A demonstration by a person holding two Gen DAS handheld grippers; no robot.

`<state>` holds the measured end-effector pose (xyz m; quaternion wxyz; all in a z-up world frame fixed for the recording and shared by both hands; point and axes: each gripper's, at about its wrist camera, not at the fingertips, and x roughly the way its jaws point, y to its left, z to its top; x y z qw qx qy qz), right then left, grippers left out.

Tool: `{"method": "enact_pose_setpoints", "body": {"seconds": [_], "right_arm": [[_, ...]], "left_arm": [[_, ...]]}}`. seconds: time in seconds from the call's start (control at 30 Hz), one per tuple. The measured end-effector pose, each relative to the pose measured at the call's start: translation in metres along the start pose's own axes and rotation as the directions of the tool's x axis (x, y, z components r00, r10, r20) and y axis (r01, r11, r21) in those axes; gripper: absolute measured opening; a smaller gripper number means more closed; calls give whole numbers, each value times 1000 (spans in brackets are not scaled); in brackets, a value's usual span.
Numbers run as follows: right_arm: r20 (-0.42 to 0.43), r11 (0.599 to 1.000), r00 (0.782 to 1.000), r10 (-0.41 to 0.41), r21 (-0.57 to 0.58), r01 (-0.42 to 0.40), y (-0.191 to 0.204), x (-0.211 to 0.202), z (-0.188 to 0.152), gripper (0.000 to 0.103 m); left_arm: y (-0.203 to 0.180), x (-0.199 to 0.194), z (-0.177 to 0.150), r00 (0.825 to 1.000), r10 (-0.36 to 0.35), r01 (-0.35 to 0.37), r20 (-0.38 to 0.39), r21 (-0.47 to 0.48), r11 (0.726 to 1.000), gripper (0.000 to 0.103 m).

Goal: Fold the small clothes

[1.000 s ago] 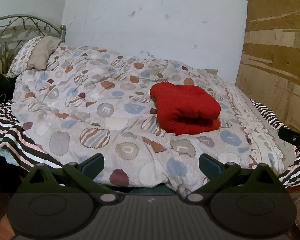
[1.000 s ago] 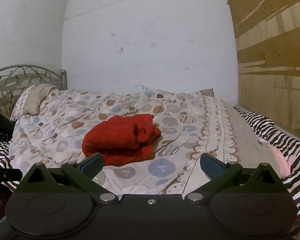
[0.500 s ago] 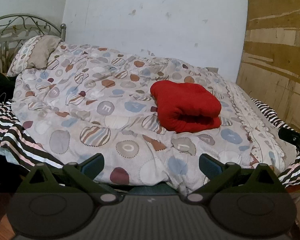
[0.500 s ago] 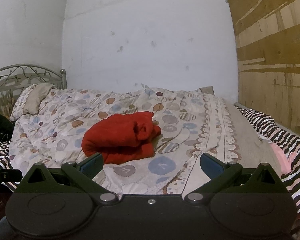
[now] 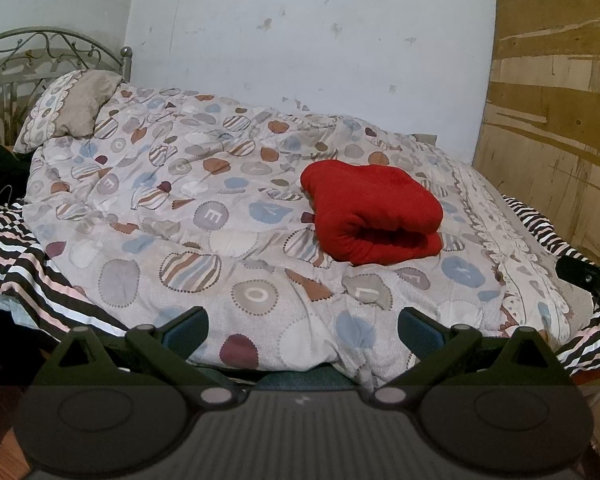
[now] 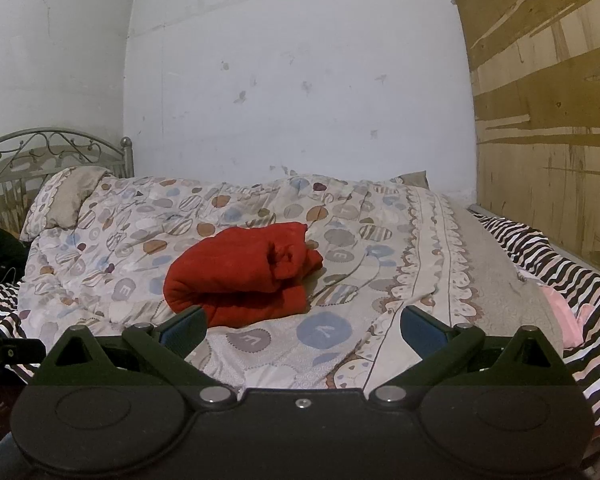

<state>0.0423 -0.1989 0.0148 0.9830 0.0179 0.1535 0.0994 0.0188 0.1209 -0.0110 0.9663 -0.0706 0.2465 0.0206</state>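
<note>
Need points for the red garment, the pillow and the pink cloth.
red garment [image 5: 372, 204]: left wrist view, on its top folded layer.
pillow [image 5: 74, 110]: left wrist view, on its plain middle panel.
pink cloth [image 6: 560, 312]: right wrist view, on its visible middle, on the striped sheet.

Both wrist views face the bed from its near edge.

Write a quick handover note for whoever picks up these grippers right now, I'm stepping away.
Left gripper: open, empty, held back at the bed's near edge.
Right gripper: open, empty, also clear of the cloth.
Red garment: folded into a thick bundle, lying on the patterned duvet, nothing touching it.
Done: this piece looks folded.
Left: a pink item lies on the striped sheet at the right; I can't tell whether it needs folding.
</note>
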Motion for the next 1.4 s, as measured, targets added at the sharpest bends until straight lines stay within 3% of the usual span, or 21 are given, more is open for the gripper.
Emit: {"method": "enact_pose_setpoints", "body": {"seconds": [0.8,0.87,1.03,1.4], "right_arm": [[-1,1000,1000,4,-3,-4,2,1,-2,103],[-1,1000,1000,4,-4,-4,2,1,-2,103],[-2,1000,1000,2,-3,-2,2,1,-1,103],[-11,1000,1000,5,-5,-5,2,4,-6,103]], "left_arm": [[0,0,-5,1000,-2,2,12,13,1000,103],[-4,0,-3,1000,19,-19,22,37,999,103],[-15,-5,1,987,145,-152,72,94,984,103],[-4,-5,5,990,128,-131,52,41,991,103]]}}
